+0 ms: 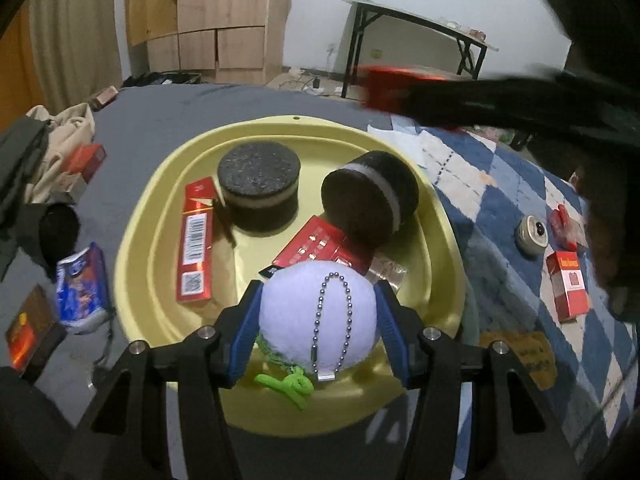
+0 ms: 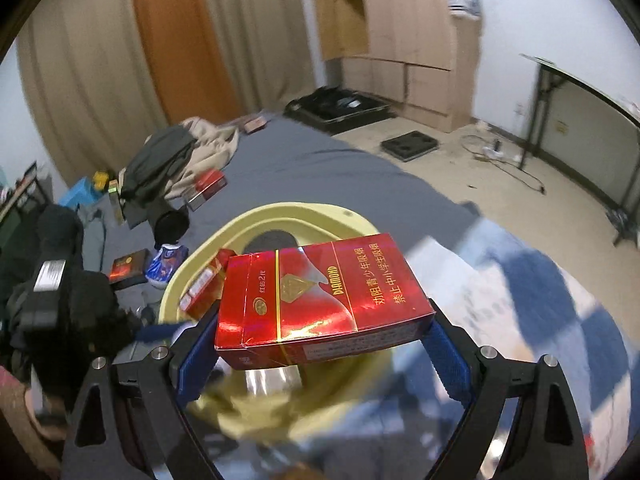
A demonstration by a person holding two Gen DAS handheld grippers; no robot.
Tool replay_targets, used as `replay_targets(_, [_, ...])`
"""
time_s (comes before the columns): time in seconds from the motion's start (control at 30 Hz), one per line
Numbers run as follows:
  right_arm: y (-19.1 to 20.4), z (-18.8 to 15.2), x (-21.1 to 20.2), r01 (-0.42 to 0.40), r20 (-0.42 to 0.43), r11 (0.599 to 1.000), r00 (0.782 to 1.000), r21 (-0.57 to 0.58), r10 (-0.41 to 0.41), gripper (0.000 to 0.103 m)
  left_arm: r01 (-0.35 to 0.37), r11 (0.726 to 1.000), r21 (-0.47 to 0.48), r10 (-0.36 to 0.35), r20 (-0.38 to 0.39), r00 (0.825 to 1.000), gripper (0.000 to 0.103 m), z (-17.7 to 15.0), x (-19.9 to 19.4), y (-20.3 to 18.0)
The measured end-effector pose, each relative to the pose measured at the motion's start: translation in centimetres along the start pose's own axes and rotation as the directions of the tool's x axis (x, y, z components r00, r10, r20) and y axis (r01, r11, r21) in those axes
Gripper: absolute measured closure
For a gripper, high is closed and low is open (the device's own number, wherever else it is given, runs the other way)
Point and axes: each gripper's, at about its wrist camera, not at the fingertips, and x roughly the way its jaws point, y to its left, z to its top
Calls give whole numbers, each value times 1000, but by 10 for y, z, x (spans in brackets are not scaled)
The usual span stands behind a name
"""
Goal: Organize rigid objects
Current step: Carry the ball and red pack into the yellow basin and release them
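Note:
My left gripper [image 1: 318, 312] is shut on a pale lilac plush ball [image 1: 304, 312] with a bead chain and a green loop, held over the near rim of the yellow tray [image 1: 160, 208]. In the tray lie two dark sandwich-cookie shaped rounds [image 1: 259, 184], a long red box [image 1: 196, 240] and a flat red pack [image 1: 316, 246]. My right gripper [image 2: 324, 334] is shut on a red Diamond cigarette pack [image 2: 320, 304], held flat in the air above the yellow tray [image 2: 280, 212]. In the left wrist view that gripper shows as a dark blur with the red pack [image 1: 396, 88] at the upper right.
On the grey bed sheet [image 1: 160, 108] lie a blue snack packet [image 1: 82, 284], a dark red box [image 1: 32, 332] and clothes [image 1: 36, 160] to the left. On the blue checked blanket [image 1: 500, 200] sit a small round tin [image 1: 532, 234] and a red pack [image 1: 568, 284]. A folding table [image 1: 420, 24] stands behind.

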Motion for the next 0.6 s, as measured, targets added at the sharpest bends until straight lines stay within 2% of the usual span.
replay_targets(0.13, [1,30,55,-5,-55,999,998,-45,3,11,-11,998,56,11,-10,1000,46,-2,15,-2])
replay_targets(0.27, [0,38,97,-7,-102,998,995,-55,2,11,6,999,49,-6,0,1000,45,-5,22,4])
replay_targets(0.4, [3,36,110,-32,-93,998,995,-50,28,10,-3,999,52,2,25,1000,42,-6,22,3])
replay_targets(0.47, [8,30,114,-35,-103,998,994,-44,30,10,-1,999,40,0,26,1000,34,-7,22,4])
replay_targets(0.53, [7,26,112,-32,-109,999,994,-42,28,8,-14,999,37,13,30,999,8,-9,21,4])
replay_targets(0.6, [8,25,112,-30,-100,999,995,-39,26,7,-25,999,37,22,57,998,0,-11,15,2])
